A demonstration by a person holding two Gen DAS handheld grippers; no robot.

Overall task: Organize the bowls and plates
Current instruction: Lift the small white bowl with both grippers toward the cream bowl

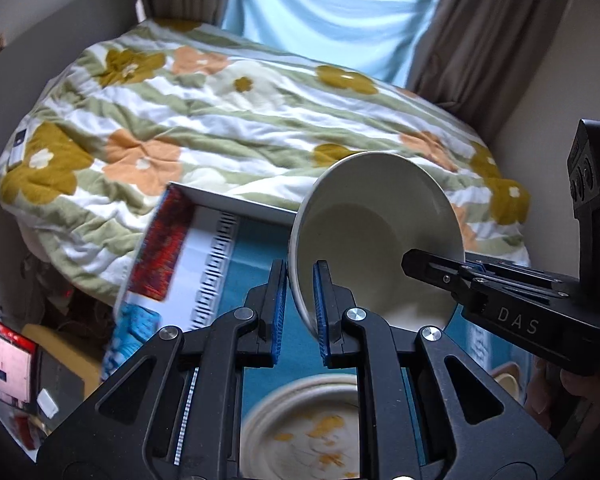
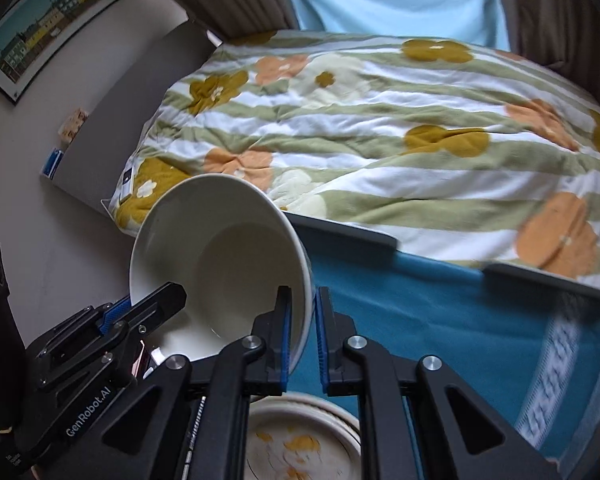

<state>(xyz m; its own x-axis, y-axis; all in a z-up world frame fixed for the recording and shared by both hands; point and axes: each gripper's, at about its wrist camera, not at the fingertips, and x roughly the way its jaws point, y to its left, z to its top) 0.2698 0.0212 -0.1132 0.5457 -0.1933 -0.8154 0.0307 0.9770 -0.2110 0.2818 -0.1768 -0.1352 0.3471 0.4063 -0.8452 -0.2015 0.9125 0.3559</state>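
Note:
A plain white bowl (image 1: 374, 232) is held in the air, tilted, by both grippers on opposite sides of its rim. My left gripper (image 1: 300, 304) is shut on the rim's left side. My right gripper (image 2: 303, 332) is shut on the bowl's (image 2: 220, 256) right rim; it also shows in the left wrist view (image 1: 436, 266). The left gripper shows in the right wrist view (image 2: 156, 304) at the bowl's left rim. Below lies a cream plate (image 1: 300, 428) with yellow-orange patterning, also seen in the right wrist view (image 2: 300, 440).
A teal cloth (image 2: 440, 340) covers the table, with a patterned border (image 2: 560, 344). Behind it is a bed with a floral quilt (image 1: 220, 120). A second small dish (image 1: 508, 380) sits at the right. Clutter (image 1: 28, 376) lies on the floor at left.

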